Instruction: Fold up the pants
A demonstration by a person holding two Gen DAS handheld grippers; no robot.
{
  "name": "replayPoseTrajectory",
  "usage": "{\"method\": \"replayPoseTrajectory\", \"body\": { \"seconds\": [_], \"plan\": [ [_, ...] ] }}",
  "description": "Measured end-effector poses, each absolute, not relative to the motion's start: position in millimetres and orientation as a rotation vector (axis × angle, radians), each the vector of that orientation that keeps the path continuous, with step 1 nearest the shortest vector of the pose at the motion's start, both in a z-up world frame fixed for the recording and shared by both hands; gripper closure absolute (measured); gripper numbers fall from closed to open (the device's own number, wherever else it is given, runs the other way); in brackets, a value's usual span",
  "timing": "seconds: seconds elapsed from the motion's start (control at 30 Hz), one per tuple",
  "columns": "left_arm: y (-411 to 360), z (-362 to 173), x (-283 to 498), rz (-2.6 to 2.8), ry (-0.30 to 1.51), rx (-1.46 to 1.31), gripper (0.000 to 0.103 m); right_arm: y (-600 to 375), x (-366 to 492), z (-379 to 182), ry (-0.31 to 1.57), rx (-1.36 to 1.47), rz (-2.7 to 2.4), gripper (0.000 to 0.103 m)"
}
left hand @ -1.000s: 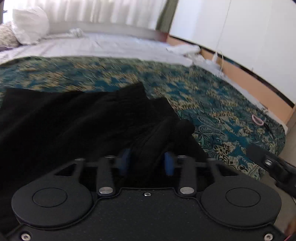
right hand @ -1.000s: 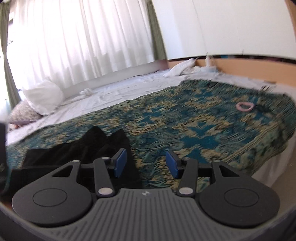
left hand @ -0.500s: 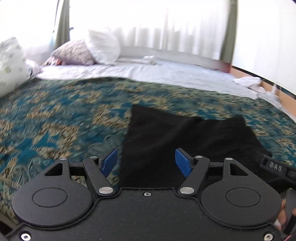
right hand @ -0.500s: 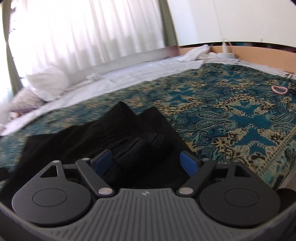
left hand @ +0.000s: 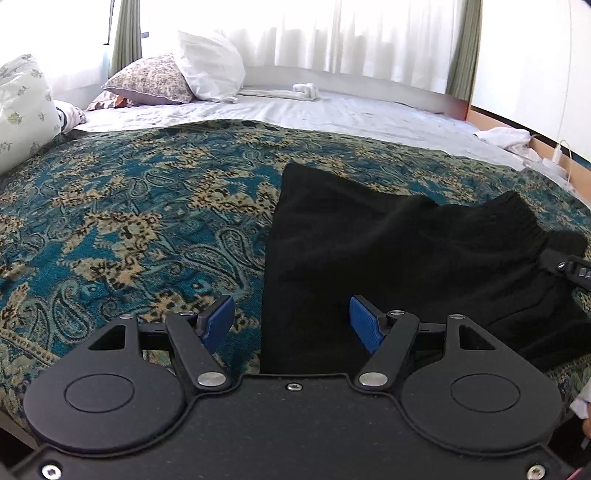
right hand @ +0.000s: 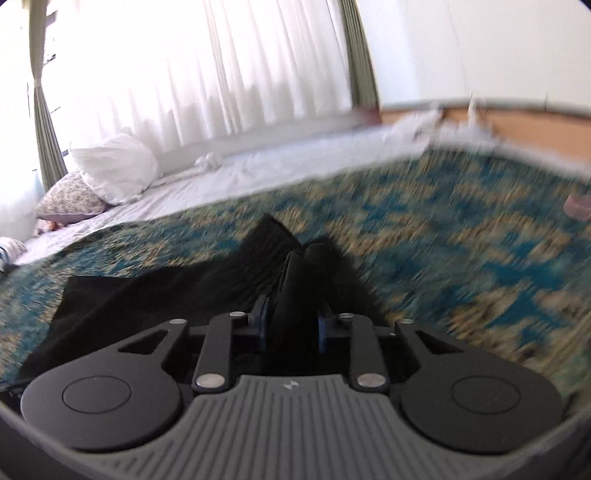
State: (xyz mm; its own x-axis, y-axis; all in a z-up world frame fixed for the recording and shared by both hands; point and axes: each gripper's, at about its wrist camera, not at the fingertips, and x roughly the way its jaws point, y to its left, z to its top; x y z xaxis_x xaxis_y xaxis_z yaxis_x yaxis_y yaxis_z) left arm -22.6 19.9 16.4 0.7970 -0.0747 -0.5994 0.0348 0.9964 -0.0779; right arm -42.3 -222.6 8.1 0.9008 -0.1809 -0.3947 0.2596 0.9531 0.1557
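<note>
The black pants (left hand: 369,251) were spread on a teal paisley bedspread (left hand: 129,221) before curtained windows (left hand: 332,33). A bunched fold had just been clamped by the right gripper (right hand: 291,325); the left gripper (left hand: 291,321) was held wide, gripping nothing.

Soft cloth nearly everywhere — hard plastic only on the tools.

The black ribbed knit pants (left hand: 369,251) look matt and fuzzy on the woven teal-and-tan paisley bedspread (left hand: 122,221), coarse-textured; the left gripper (left hand: 291,321) is matt black grained plastic with ridged blue pads (left hand: 364,326) and shiny metal pivot pins (left hand: 210,378).

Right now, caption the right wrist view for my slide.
Right gripper pinches a bunched fold of black pants on the paisley bedspread.
</note>
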Motion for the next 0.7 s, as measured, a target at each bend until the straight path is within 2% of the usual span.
{"method": "replayPoseTrajectory", "body": {
  "seconds": [0.1, 0.37, 0.43, 0.5, 0.53, 0.7],
  "plan": [
    [17, 11, -24, -0.078, 0.668, -0.071, 0.036, -222, -57, 6, 0.341, 0.159, -0.308, 0.076],
    [12, 10, -25, -0.087, 0.672, -0.058, 0.036, -230, -65, -16, 0.390, 0.169, -0.362, 0.071],
    [12, 16, -24, -0.079, 0.652, -0.055, 0.043, -227, -65, -18, 0.395, 0.147, -0.360, 0.070],
    [11, 26, -18, -0.091, 0.613, -0.034, 0.084, -227, -66, -19, 0.399, 0.148, -0.357, 0.069],
    [8, 31, -12, -0.109, 0.605, -0.020, 0.089, -227, -66, -20, 0.401, 0.153, -0.355, 0.069],
    [-11, 49, 40, -0.280, 0.621, -0.026, 0.088, -226, -67, -21, 0.404, 0.153, -0.360, 0.065]
  ]
}}
